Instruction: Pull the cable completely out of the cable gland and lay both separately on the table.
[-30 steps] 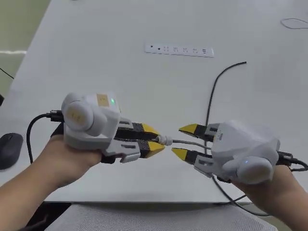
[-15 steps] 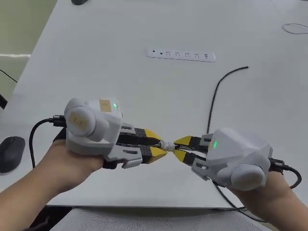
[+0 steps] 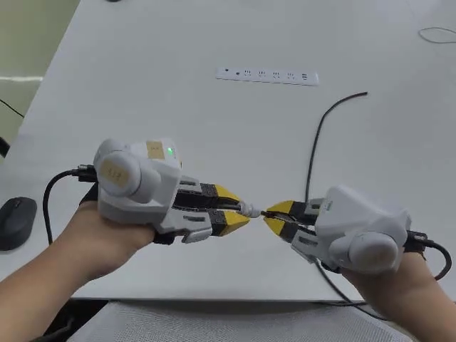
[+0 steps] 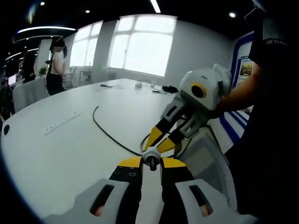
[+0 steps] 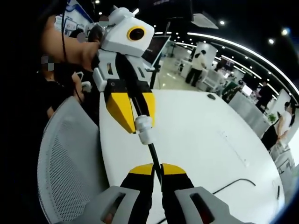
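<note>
The table (image 3: 178, 107) is white. On its far side lies one white power strip (image 3: 267, 75), and at the left near edge sits one dark mouse (image 3: 14, 221). A thin pale wire loop (image 3: 436, 34) lies at the far right corner. A grey mesh chair back (image 5: 65, 154) stands just below the near edge, under the hands. In the left gripper view one person (image 4: 56, 70) stands far off by the windows.

There are two grippers, one cable gland and one black cable. The left gripper (image 3: 241, 211) and the right gripper (image 3: 274, 216) point tip to tip above the near edge of the table, close together but not touching.

The left gripper's yellow jaws are pressed together on the small white cable gland (image 3: 249, 209), which pokes out past their tips toward the other gripper. The cable (image 3: 313, 149) comes out of the gland's end, and only a short bare stretch shows before it enters the right gripper's jaws, which pinch it tightly.

The right gripper view shows that stretch straight and taut from gland to jaws, so the cable sits in the gland and both are held off the table. Behind the jaws, the right gripper's housing hides where the cable runs. Farther out it lies in one long curve on the table, its free end well apart from the strip.
</note>
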`<state>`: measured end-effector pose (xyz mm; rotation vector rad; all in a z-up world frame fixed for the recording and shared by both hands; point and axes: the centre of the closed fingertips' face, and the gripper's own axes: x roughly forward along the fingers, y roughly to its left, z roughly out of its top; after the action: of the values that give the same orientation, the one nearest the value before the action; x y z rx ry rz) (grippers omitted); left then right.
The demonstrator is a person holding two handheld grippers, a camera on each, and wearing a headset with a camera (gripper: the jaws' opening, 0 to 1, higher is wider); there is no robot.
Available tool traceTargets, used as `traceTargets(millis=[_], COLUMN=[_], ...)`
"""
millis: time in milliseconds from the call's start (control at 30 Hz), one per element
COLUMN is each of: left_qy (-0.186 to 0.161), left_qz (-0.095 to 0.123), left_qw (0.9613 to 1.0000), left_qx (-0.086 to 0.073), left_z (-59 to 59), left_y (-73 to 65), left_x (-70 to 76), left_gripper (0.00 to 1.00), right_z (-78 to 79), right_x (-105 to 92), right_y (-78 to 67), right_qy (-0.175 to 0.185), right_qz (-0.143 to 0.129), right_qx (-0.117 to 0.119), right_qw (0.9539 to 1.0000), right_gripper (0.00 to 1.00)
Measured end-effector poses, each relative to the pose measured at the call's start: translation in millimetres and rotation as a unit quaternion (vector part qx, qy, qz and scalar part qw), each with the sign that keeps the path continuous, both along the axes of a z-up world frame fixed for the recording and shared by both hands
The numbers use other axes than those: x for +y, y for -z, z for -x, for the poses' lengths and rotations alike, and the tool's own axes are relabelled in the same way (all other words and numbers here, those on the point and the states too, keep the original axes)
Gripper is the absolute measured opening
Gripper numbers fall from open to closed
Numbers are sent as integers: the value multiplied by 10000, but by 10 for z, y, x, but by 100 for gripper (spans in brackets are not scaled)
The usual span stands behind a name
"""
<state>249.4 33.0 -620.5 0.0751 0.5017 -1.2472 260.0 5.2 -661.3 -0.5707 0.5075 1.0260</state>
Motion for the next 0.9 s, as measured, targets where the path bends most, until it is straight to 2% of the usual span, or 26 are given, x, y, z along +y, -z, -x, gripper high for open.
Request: traceTargets(millis=[133,200,633,900], left_qy=[-17,-32,-88,-128], left_qz=[12,20,54,22], left_qw=[10000,10000,9999,9999], left_qx=[4,13,51,84], left_z=[3,0,-15,-3], left_y=[-3,-4,4,67], left_x=[3,6,45,92], left_gripper=[14,14,14,14], right_z=[-22,-21,-51,-51], right_x=[-119,-183,-523,-537], right_y=[97,153,368,378], right_qy=[277,468,990,1026], right_qz=[-30,-83,-77,-49], right_qx=[243,442,723,751], right_qw=[9993,9979,9924,9919], right_gripper=[0,0,0,0])
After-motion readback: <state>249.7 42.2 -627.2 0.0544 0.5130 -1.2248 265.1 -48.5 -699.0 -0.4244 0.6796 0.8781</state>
